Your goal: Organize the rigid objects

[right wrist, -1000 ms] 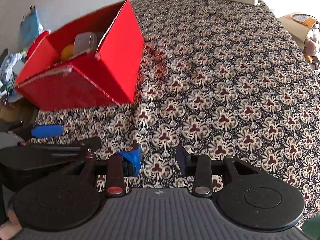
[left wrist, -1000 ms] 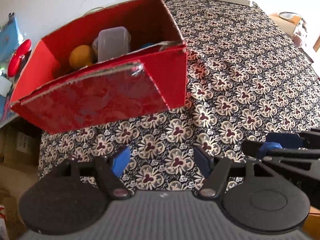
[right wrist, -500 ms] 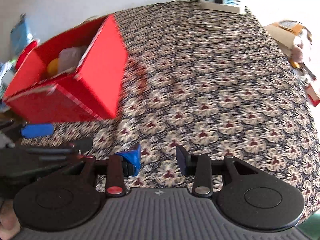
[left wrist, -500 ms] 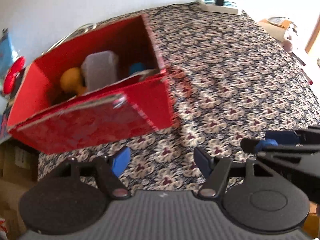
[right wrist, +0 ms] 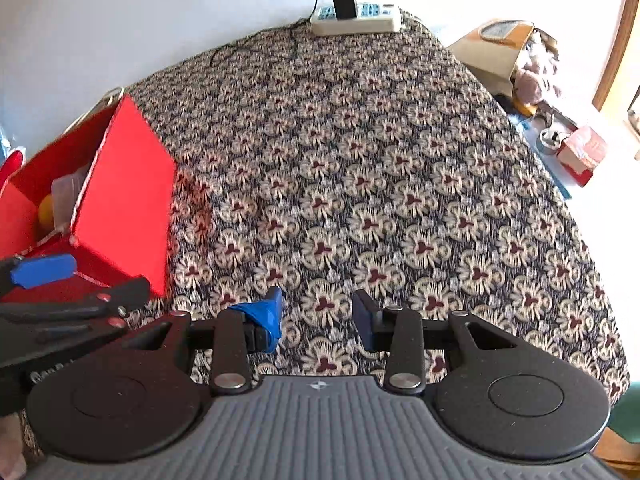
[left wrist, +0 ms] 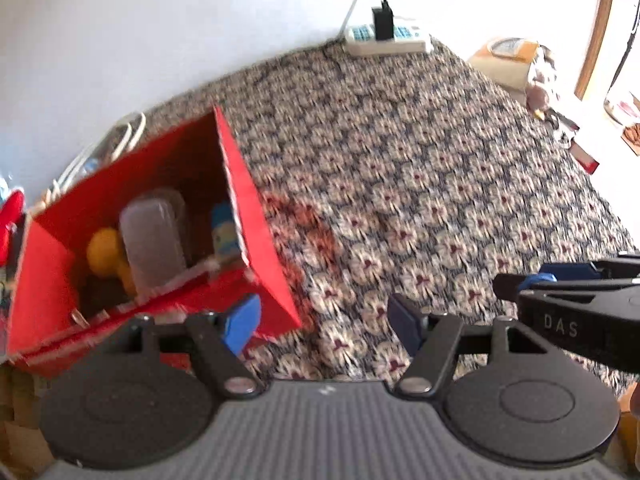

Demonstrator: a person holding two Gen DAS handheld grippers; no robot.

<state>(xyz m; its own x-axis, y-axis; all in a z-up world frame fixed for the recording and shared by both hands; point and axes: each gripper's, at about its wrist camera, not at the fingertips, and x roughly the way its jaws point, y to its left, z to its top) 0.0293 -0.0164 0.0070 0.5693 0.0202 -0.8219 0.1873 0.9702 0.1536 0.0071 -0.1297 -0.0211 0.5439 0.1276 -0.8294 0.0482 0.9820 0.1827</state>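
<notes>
While both grippers hang empty, the red box [left wrist: 256,240] at the frame's left holds the sorted things.

Our left gripper [left wrist: 324,320] and right gripper [right wrist: 318,314] gape over the flowered cloth [right wrist: 400,200]. We judge the clear tub [left wrist: 154,240] light, stiff and slick (grip its flat sides); the yellow ball [left wrist: 102,246] would roll.

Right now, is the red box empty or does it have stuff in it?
Not empty. The red box is open on top and holds a clear plastic container, a yellow object and a blue-and-white item.
</notes>
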